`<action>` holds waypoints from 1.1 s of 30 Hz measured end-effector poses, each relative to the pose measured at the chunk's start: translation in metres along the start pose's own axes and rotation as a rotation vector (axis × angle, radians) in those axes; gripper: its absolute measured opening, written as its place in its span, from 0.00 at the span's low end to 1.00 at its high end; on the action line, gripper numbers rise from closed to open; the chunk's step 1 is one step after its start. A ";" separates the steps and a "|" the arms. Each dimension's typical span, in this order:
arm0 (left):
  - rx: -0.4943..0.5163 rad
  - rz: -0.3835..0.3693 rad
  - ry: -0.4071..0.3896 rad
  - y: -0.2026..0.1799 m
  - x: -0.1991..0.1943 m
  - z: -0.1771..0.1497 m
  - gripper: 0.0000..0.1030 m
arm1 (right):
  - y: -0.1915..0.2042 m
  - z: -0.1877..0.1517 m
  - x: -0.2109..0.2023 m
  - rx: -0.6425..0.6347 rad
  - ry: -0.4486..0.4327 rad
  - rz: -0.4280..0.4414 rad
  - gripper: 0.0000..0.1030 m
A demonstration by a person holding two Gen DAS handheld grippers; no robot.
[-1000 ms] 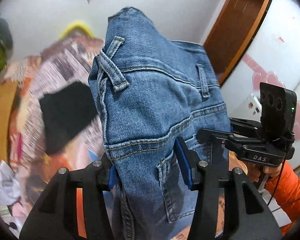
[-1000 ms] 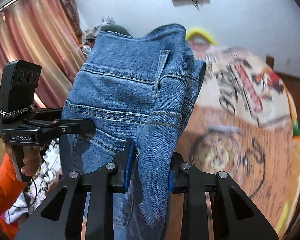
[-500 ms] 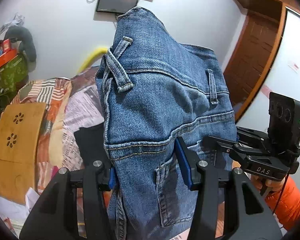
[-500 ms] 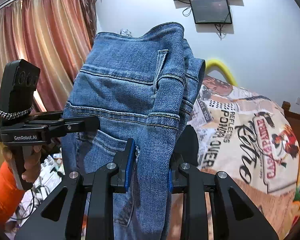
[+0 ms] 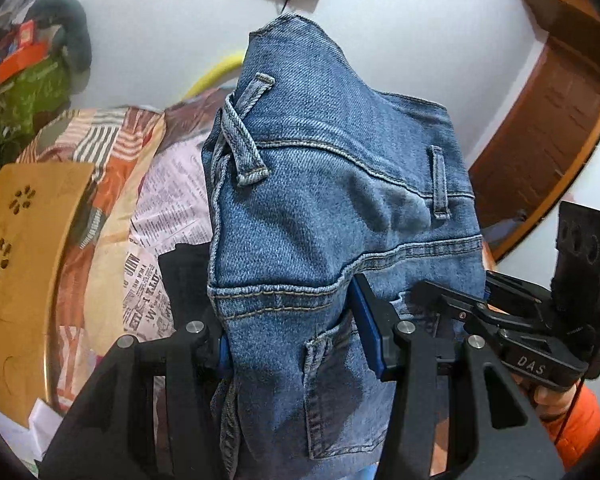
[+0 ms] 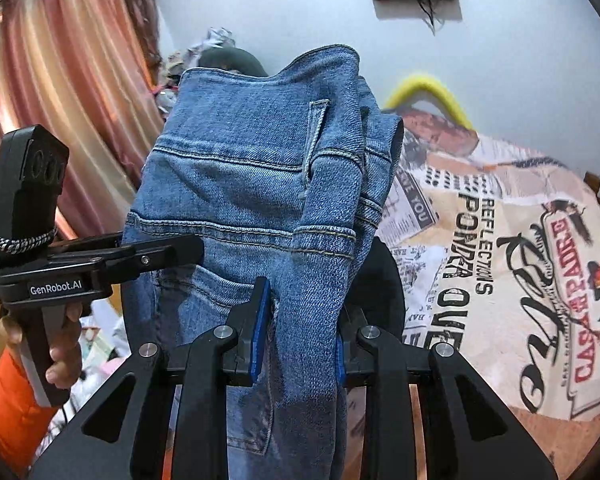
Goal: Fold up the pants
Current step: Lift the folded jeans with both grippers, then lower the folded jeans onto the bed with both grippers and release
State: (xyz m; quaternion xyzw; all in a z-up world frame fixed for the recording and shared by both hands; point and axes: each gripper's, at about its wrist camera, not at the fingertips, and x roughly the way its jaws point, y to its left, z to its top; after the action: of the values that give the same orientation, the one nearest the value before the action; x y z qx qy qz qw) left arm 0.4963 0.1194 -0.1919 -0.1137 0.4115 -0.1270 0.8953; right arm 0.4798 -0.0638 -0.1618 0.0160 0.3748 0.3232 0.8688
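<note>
In the left wrist view, the left tongs (image 5: 292,334) are clamped on a bunched fold of the blue jeans (image 5: 332,200), blue pads pressing the denim just under the yoke seam; the waistband with its belt loops rises toward 12 o'clock, held up in the air above the bed (image 5: 156,200). At 3 o'clock the right tongs (image 5: 452,300) reach in and grip the same denim at its far edge. A black garment (image 5: 184,272) lies on the bed at 9 o'clock of the jeans. In the right wrist view, the right tongs (image 6: 298,330) are closed on a thick fold of the jeans (image 6: 240,184), while the left tongs (image 6: 180,250) pinch the cloth at 9 o'clock. The printed bedspread (image 6: 500,260) spreads toward 3 o'clock.
</note>
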 end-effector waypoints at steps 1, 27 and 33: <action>-0.005 0.009 0.010 0.003 0.011 0.001 0.48 | -0.004 0.000 0.011 0.010 0.011 -0.012 0.23; -0.170 0.172 0.231 0.068 0.104 -0.022 0.55 | -0.020 -0.023 0.079 -0.077 0.242 -0.180 0.40; -0.122 0.165 0.093 0.041 0.017 -0.012 0.55 | 0.005 -0.008 0.018 -0.116 0.144 -0.182 0.40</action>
State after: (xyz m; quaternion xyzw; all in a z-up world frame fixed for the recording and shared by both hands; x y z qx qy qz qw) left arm 0.5031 0.1508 -0.2246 -0.1278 0.4676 -0.0328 0.8741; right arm 0.4807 -0.0512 -0.1776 -0.0914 0.4167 0.2644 0.8649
